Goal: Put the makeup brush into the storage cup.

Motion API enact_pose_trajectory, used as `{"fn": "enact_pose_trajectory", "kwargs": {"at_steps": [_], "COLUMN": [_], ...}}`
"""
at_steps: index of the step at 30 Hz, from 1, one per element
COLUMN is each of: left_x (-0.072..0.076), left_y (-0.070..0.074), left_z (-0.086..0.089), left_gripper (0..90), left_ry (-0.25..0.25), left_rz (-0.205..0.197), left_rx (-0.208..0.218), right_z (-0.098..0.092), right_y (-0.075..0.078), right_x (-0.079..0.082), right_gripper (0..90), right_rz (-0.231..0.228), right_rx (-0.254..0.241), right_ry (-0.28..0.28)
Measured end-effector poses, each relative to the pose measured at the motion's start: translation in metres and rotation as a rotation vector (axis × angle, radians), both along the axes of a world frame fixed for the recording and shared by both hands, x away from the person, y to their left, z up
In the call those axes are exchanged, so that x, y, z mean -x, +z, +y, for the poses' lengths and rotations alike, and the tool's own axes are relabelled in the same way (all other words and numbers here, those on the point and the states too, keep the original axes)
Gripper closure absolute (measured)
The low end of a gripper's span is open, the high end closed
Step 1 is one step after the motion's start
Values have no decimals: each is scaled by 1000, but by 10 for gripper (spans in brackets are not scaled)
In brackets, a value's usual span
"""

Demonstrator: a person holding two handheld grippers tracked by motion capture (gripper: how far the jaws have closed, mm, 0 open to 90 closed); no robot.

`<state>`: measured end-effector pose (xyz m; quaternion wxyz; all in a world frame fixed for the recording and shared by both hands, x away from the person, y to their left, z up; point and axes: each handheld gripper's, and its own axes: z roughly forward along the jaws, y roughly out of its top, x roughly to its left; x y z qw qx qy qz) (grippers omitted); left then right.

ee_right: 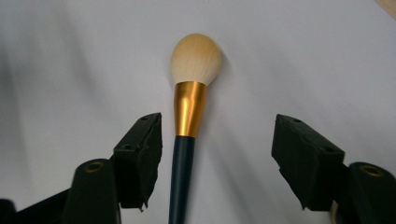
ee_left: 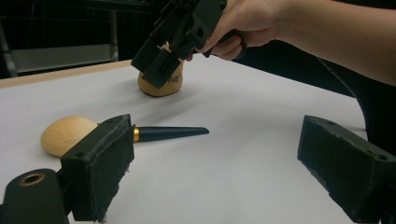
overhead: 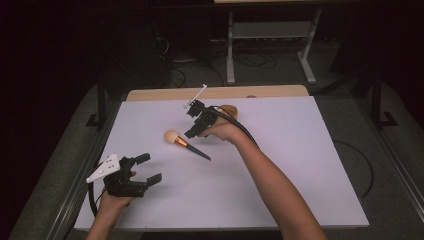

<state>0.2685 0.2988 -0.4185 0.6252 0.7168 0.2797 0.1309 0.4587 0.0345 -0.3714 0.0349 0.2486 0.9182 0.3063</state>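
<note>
Makeup brush [ee_right: 189, 116] sits in the gap of the right gripper [ee_right: 217, 158] — jaws apart, one each side of the dark handle just below the gold ferrule, neither pad touching it in the right gripper view. Handle runs closer to the jaw at that view's left. Bristle head points away from the gripper, beyond the jaw tips; brush lies flat on the white table top [ee_right: 70, 60].

High view: right gripper [overhead: 196, 131] hangs over the brush [overhead: 186, 144] from the far side, tilted down toward it, right hand [overhead: 225, 131] wrapped round the body, cable trailing back along the forearm. Behind that gripper, farther from the person, a tan rounded object [overhead: 229, 109] on the table — can't tell what it is.

Left gripper [overhead: 148, 169] is well apart from the brush, near the table's near-left corner, jaws spread wide, nothing between them. Grey three-cornered plate on top, left hand [overhead: 114, 202] under it. From the left gripper view the brush [ee_left: 116, 135] lies ahead past the left-side jaw, the tan object [ee_left: 161, 86] beyond it, partly hidden by the right gripper [ee_left: 156, 65].
</note>
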Motion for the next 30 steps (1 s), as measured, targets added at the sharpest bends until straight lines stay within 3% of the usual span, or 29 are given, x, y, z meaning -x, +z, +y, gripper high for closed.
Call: {"fn": "enact_pose_trajectory", "kwargs": {"at_steps": [9,18,30], "left_x": [0,0,0], "left_y": [0,0,-1], "left_z": [0,0,0], "left_gripper": [104,104,104], "left_ry": [2,2,2], "left_rz": [8,7,8], "left_rx": [-4,-3,-3], "right_z": [5,10,17], "right_y": [-8,-15,-24], "right_x": [0,1,-2], "right_gripper": [381,480,491], "right_rz": [9,30,41], "right_rx": [29,65,73], "right_ry": [21,41,49]}}
